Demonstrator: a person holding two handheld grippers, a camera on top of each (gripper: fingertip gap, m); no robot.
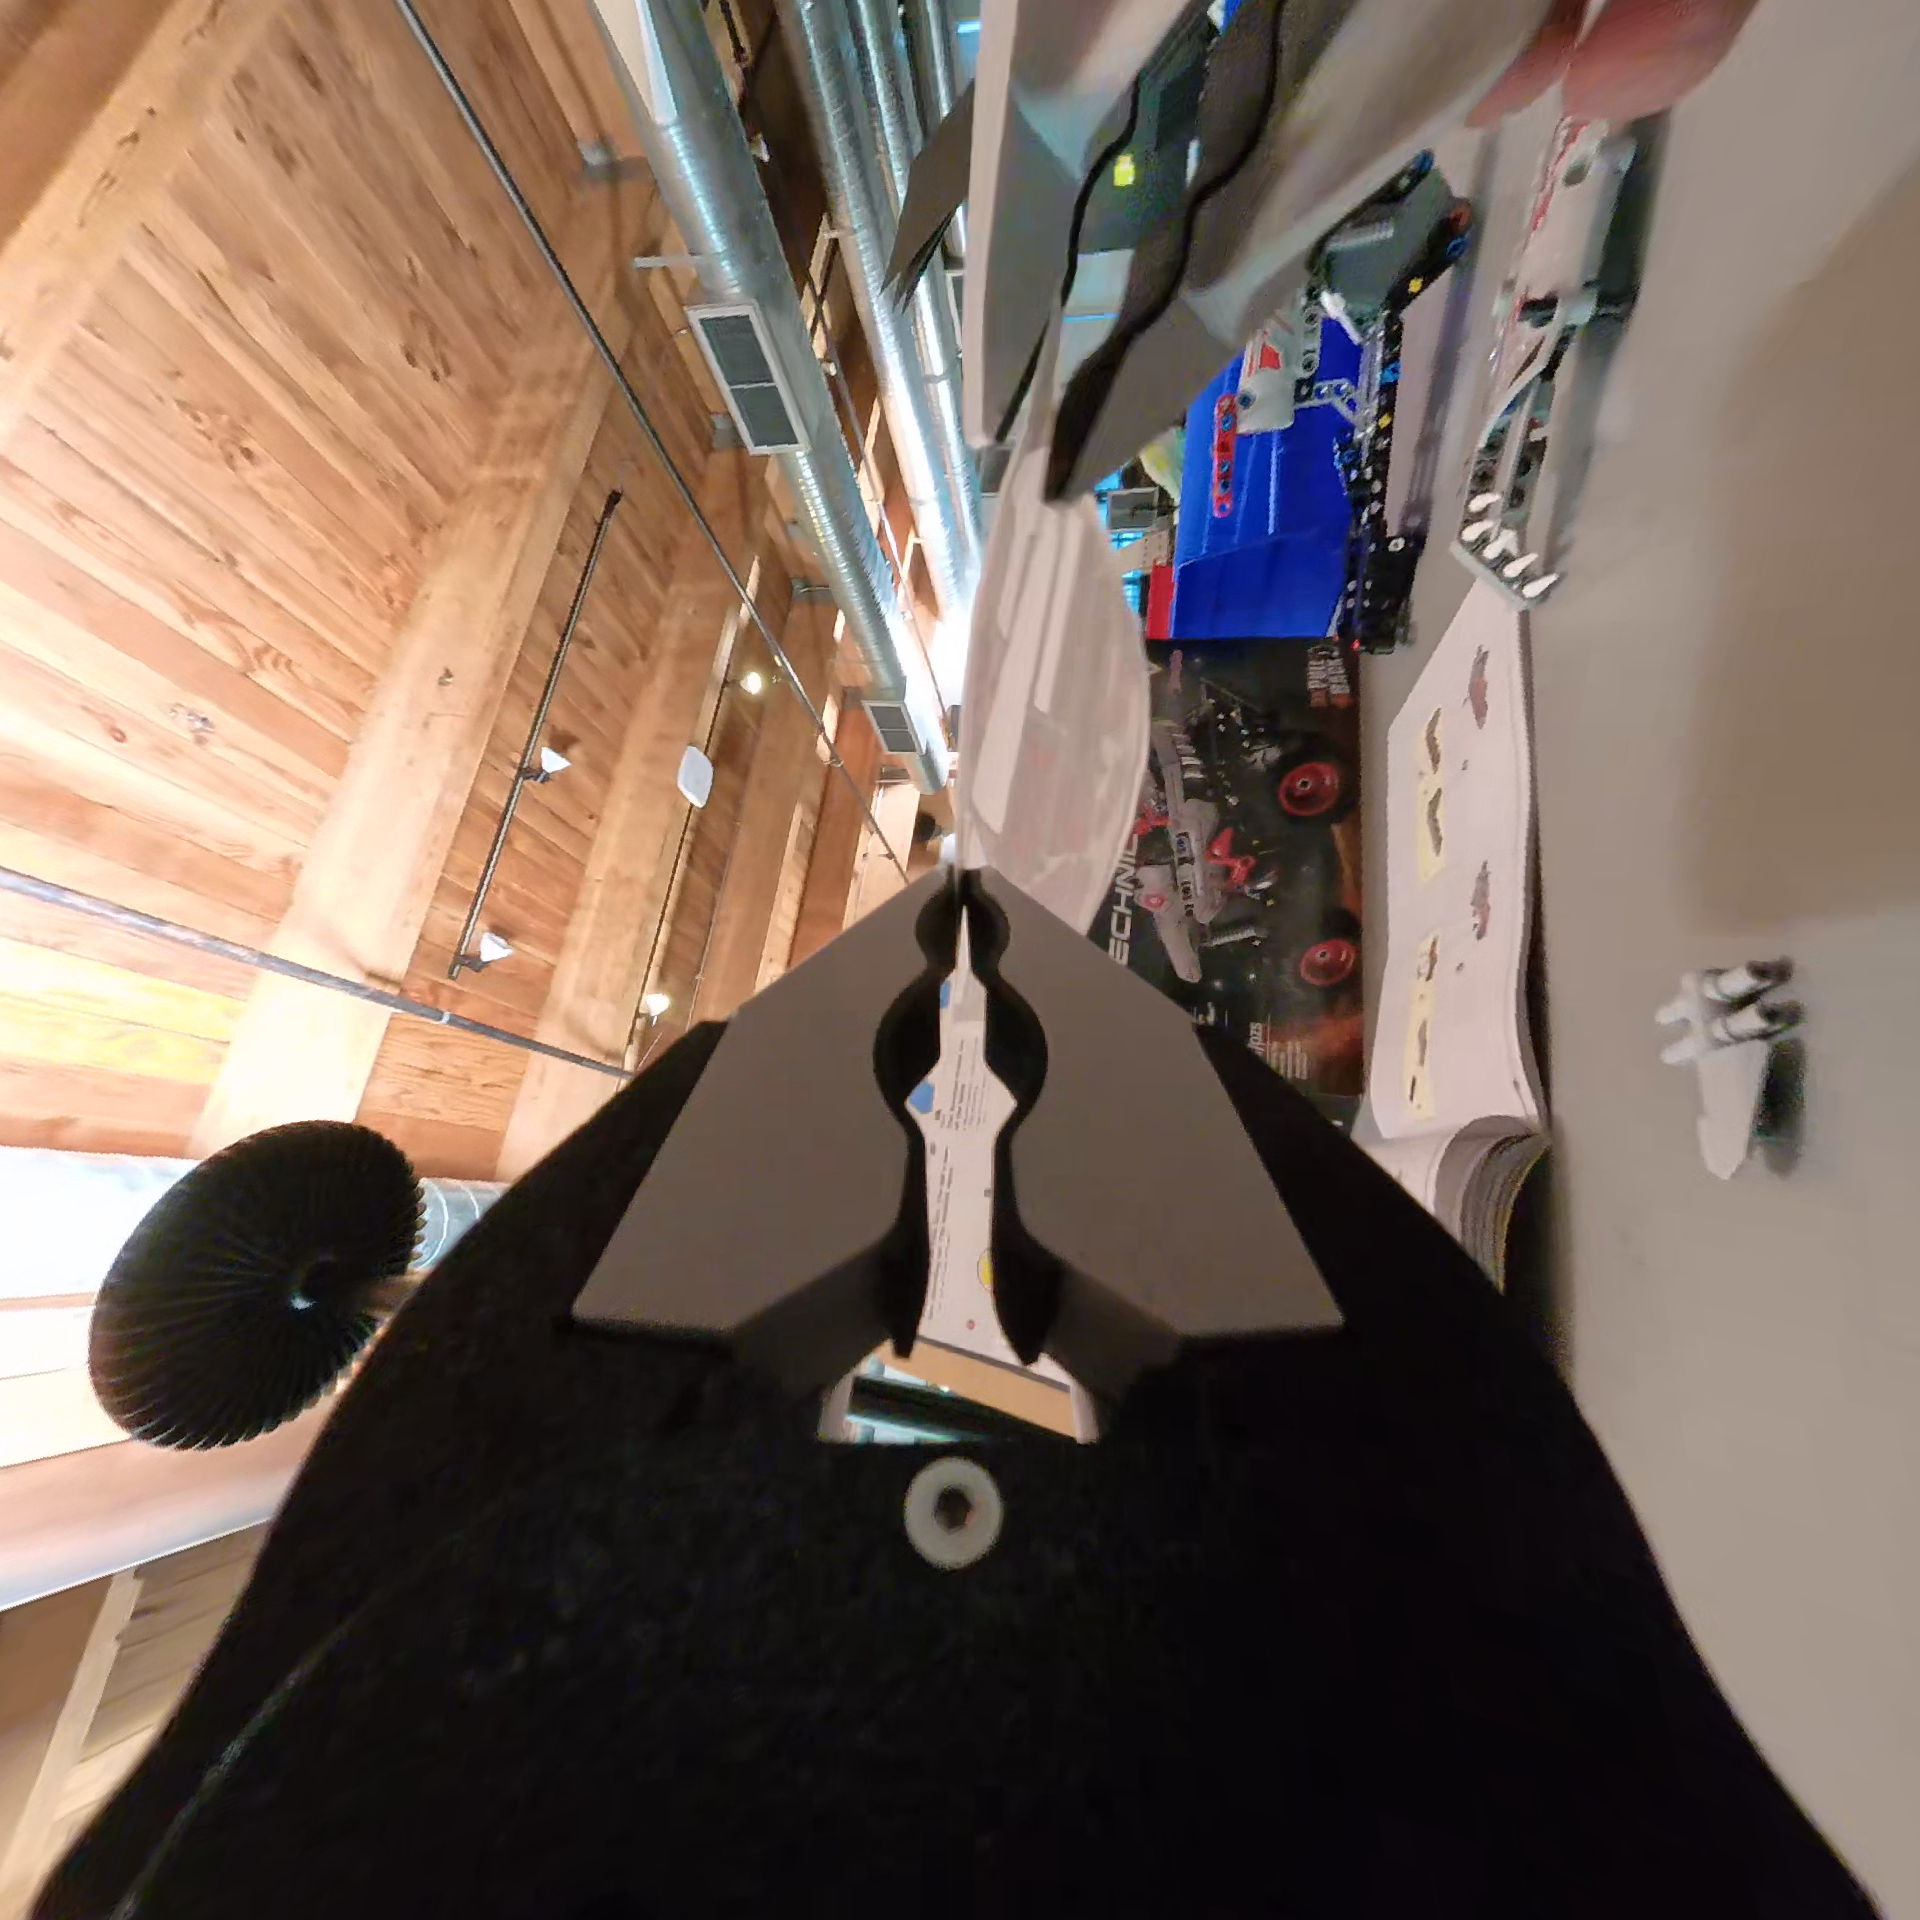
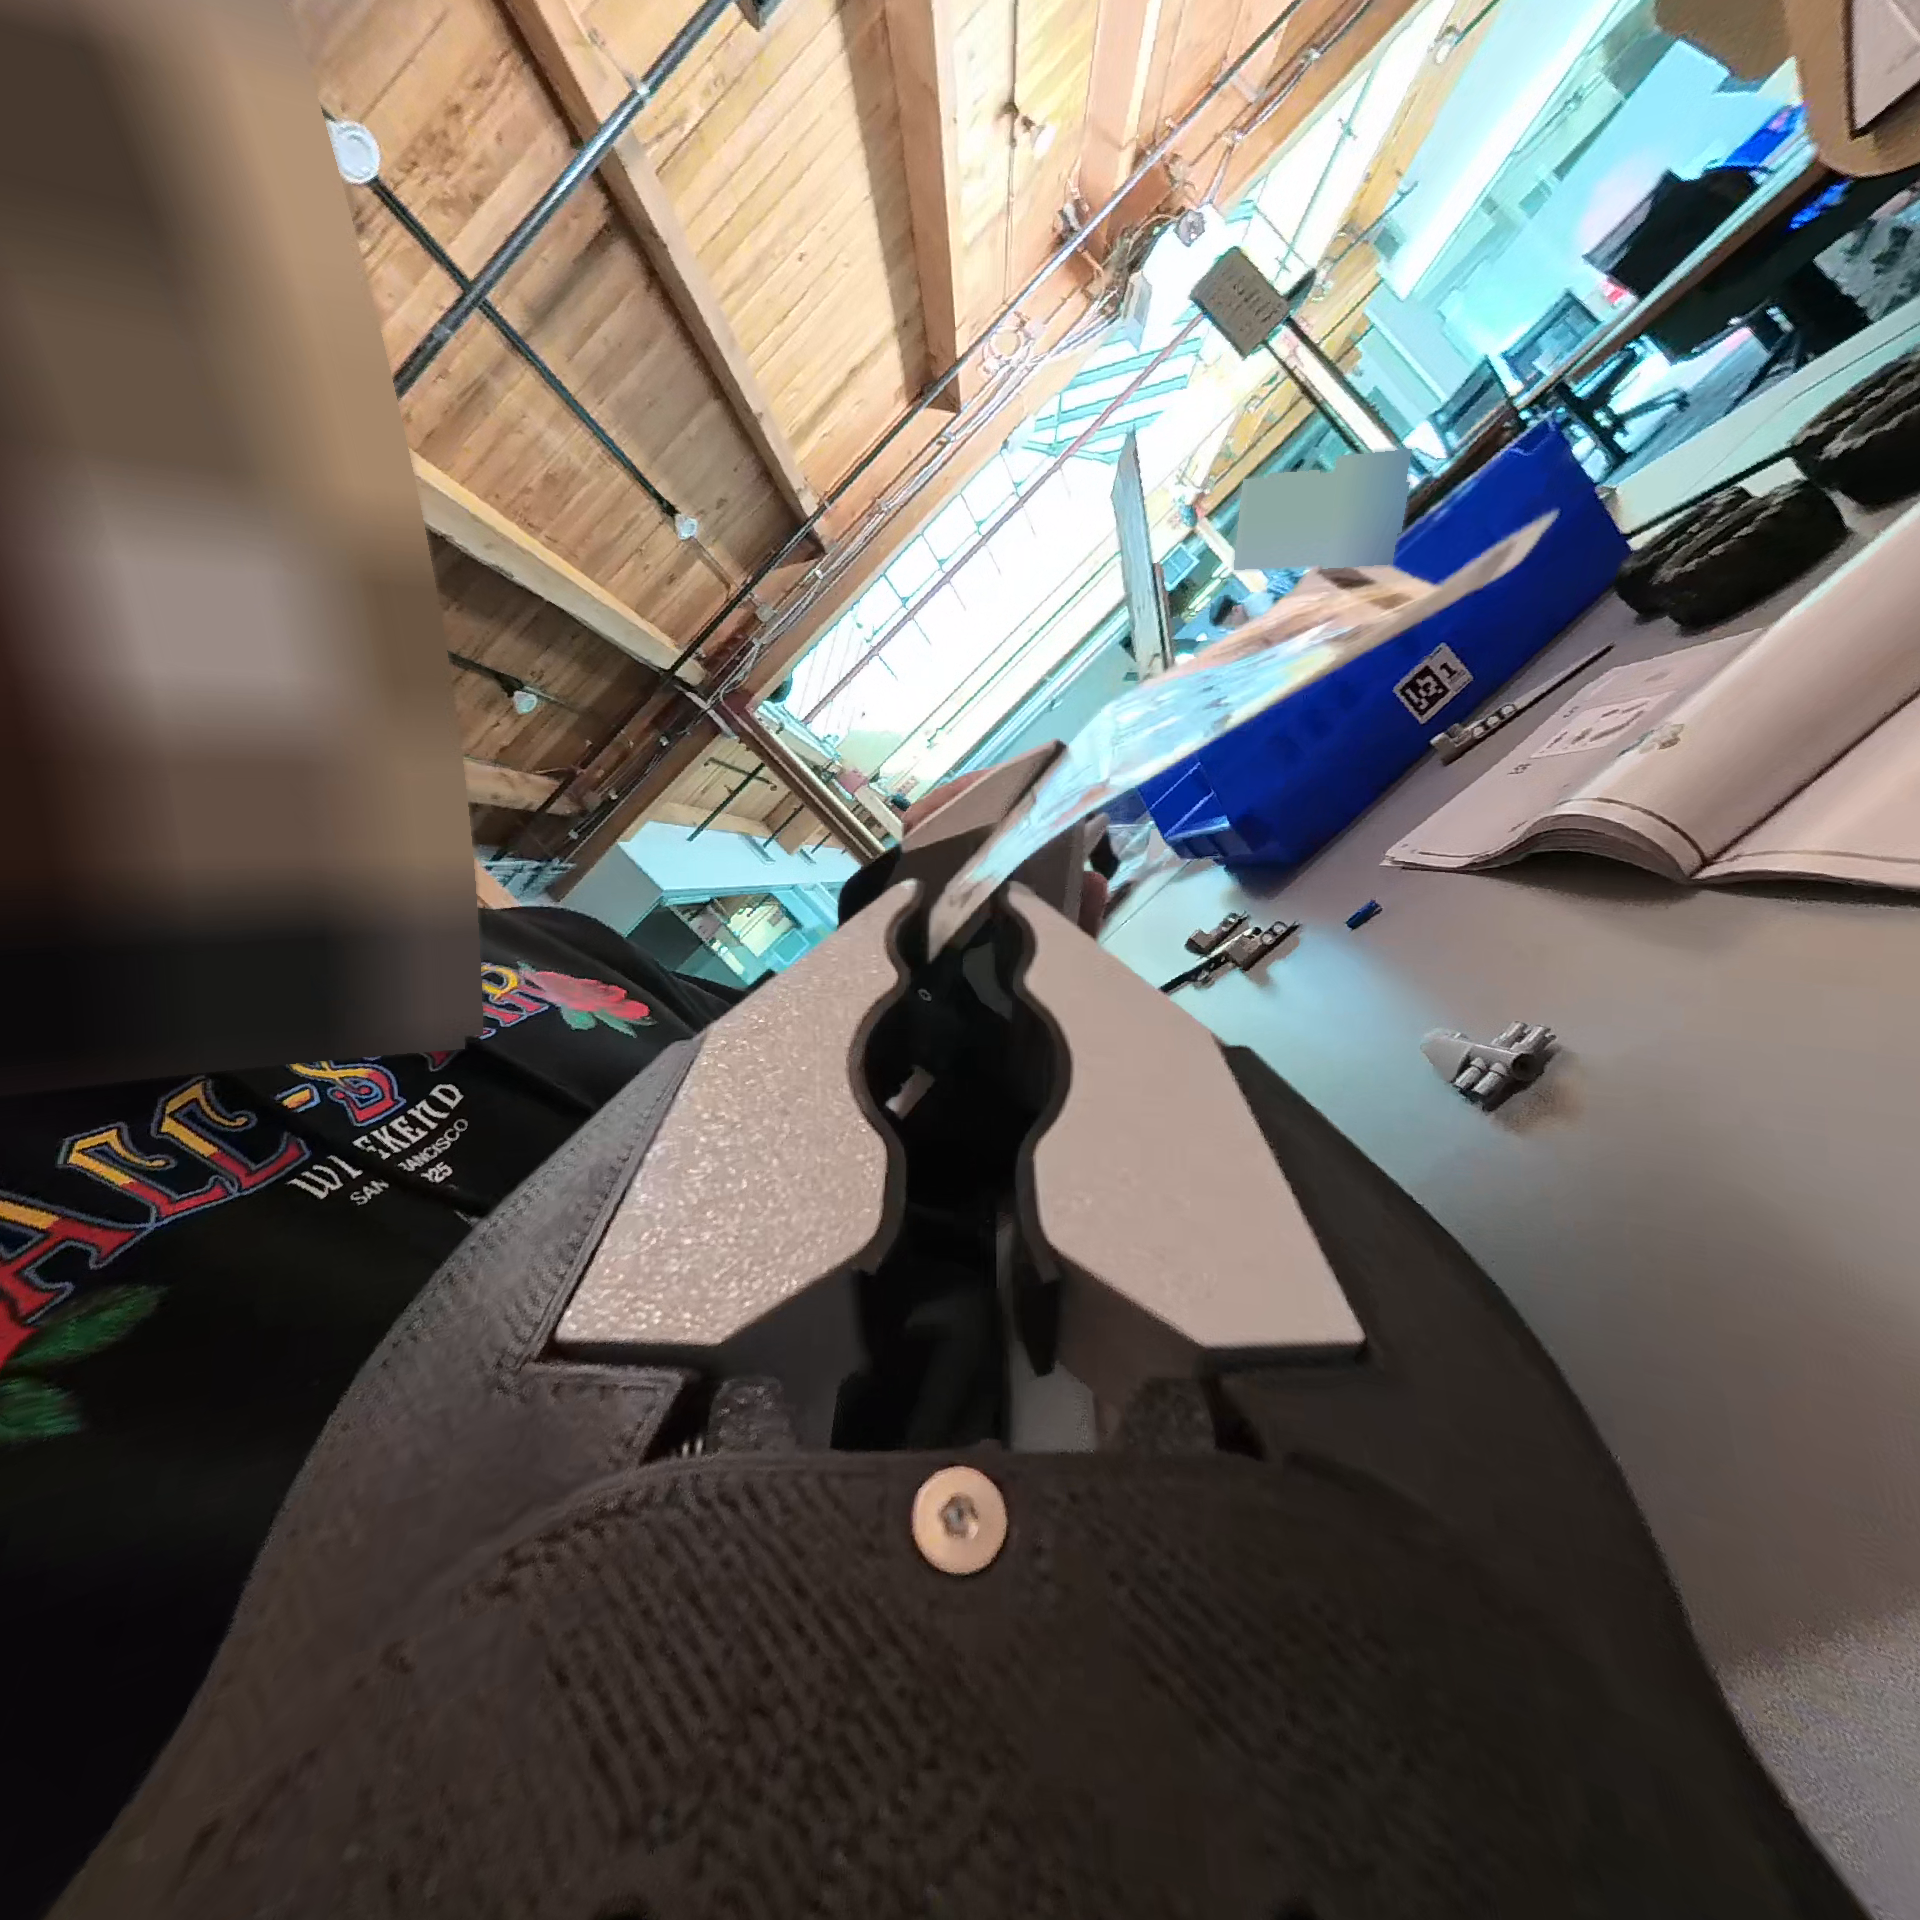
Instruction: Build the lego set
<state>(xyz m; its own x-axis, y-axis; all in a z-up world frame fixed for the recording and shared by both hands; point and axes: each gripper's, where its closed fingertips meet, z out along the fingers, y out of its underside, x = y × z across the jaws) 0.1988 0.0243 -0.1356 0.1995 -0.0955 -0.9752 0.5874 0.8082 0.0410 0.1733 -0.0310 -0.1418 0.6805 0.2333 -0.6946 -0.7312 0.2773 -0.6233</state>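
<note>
My left gripper (image 1: 961, 883) is shut on the edge of a clear plastic bag (image 1: 1049, 727), held up in the air above the grey table (image 1: 1714, 1455). My right gripper (image 2: 961, 904) is shut on the same bag (image 2: 1247, 665) at another edge; it shows blurred at the top of the left wrist view (image 1: 1143, 260). The left gripper's fingers (image 2: 987, 810) show just beyond the right one's tips. A partly built lego model (image 1: 1382, 416) and a grey and white assembly (image 1: 1548, 312) lie on the table.
An open instruction booklet (image 1: 1465, 862) (image 2: 1714, 810), the set's box (image 1: 1247, 862) and a blue bin (image 1: 1257, 499) (image 2: 1403, 707) stand nearby. A small grey and white piece (image 1: 1735, 1049) (image 2: 1491, 1060), small grey parts (image 2: 1242, 945) and black tyres (image 2: 1725, 551) lie on the table. A person sits close at the left. About 7 centimeters separates my left fingertips from my right.
</note>
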